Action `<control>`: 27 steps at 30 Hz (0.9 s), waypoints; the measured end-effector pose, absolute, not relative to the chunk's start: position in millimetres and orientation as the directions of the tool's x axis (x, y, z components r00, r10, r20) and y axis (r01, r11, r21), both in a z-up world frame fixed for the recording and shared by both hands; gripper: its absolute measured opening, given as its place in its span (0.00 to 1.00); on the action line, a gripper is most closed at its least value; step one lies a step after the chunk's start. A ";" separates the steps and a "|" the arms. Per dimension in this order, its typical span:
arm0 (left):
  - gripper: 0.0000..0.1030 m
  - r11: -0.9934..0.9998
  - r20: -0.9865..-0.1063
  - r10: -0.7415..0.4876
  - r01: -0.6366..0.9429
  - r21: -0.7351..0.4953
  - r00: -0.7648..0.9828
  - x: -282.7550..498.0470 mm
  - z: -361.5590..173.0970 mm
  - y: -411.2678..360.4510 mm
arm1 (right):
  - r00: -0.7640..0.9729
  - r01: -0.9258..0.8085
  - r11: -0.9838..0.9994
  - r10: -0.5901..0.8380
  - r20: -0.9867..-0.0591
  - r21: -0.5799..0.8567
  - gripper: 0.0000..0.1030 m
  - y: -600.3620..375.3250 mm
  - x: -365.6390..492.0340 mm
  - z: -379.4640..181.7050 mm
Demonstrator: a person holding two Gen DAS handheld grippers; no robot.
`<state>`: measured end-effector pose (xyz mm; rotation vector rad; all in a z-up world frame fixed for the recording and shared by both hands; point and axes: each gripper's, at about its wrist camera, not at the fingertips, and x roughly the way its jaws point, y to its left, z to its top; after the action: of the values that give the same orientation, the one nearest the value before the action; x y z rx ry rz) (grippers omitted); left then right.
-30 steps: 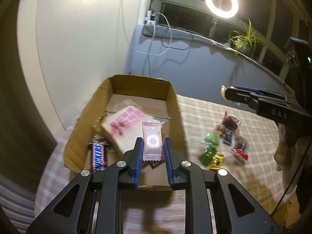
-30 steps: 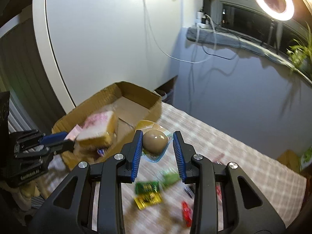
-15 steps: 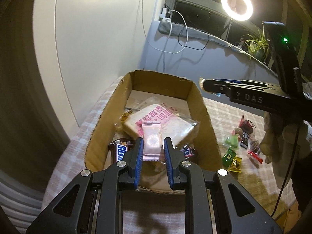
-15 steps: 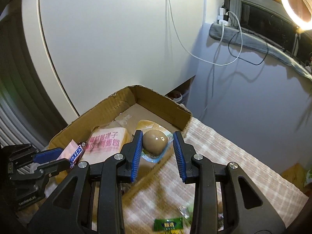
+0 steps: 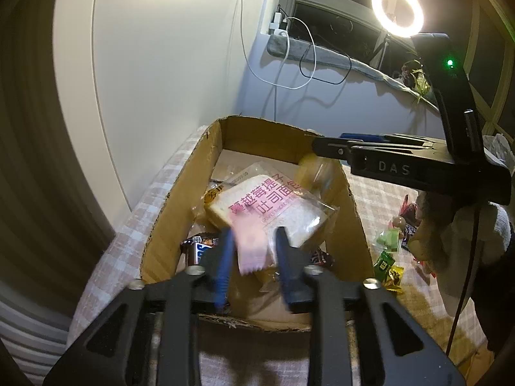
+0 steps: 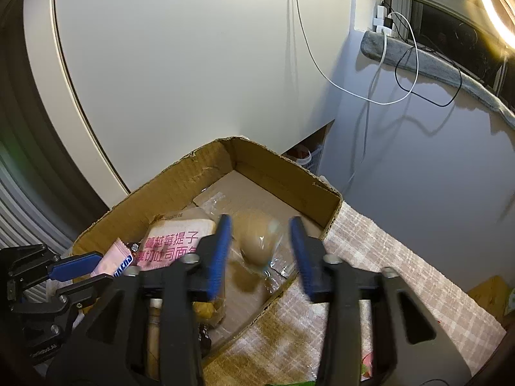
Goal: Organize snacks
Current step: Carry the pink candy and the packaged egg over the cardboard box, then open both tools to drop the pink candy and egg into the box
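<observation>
An open cardboard box holds a bagged slice of toast with pink print and Snickers bars. My left gripper hovers over the box's near end. Its jaws are opening, and a blurred pink candy packet hangs loose between them. My right gripper is over the same box, jaws opening too. A brown egg in a clear pouch is blurred between them and free of the pads. That pouch also shows under the right gripper in the left wrist view.
Several small wrapped snacks lie on the checked tablecloth right of the box. A white wall and a windowsill with cables stand behind. A ring light glares at the top right. In the right wrist view the left gripper is at the lower left.
Both grippers' jaws have spread apart. The pink packet and the egg pouch have come loose and blur downward. The right gripper has moved from the table to above the box.
</observation>
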<state>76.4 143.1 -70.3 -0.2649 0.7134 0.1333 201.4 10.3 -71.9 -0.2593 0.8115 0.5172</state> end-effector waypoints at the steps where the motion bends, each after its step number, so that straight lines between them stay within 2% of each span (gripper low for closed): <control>1: 0.46 0.958 -0.661 0.033 -0.213 -0.194 0.750 76.5 -70.4 143.3 | 0.581 -0.531 0.847 0.341 -0.739 -0.027 0.65 9.6 200.3 -70.6; 2: 0.49 0.957 -0.657 0.037 -0.217 -0.194 0.753 75.8 -69.9 143.6 | 0.586 -0.532 0.846 0.345 -0.733 -0.027 0.72 8.9 199.2 -69.2; 5: 0.52 0.957 -0.653 0.039 -0.216 -0.194 0.757 75.6 -68.1 142.8 | 0.595 -0.531 0.847 0.352 -0.723 -0.024 0.73 6.1 196.4 -65.3; 6: 0.57 0.958 -0.652 0.038 -0.213 -0.192 0.758 75.2 -67.4 141.6 | 0.594 -0.530 0.848 0.352 -0.723 -0.022 0.78 5.4 196.1 -64.6; 8: 0.57 0.959 -0.646 0.039 -0.211 -0.191 0.762 74.4 -65.7 140.1 | 0.599 -0.528 0.849 0.353 -0.718 -0.022 0.84 3.3 194.4 -62.4; 18: 0.57 0.963 -0.634 0.029 -0.192 -0.189 0.773 70.4 -58.9 129.7 | 0.621 -0.507 0.861 0.342 -0.705 -0.028 0.85 -11.3 181.0 -48.2; 27: 0.57 0.971 -0.618 -0.022 -0.131 -0.201 0.786 66.4 -53.4 103.8 | 0.638 -0.462 0.887 0.329 -0.697 -0.004 0.85 -62.9 155.0 -31.0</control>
<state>66.4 103.8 -53.4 -0.2398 0.6660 0.0598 155.0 -62.9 -31.0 -0.1890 0.7546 0.4545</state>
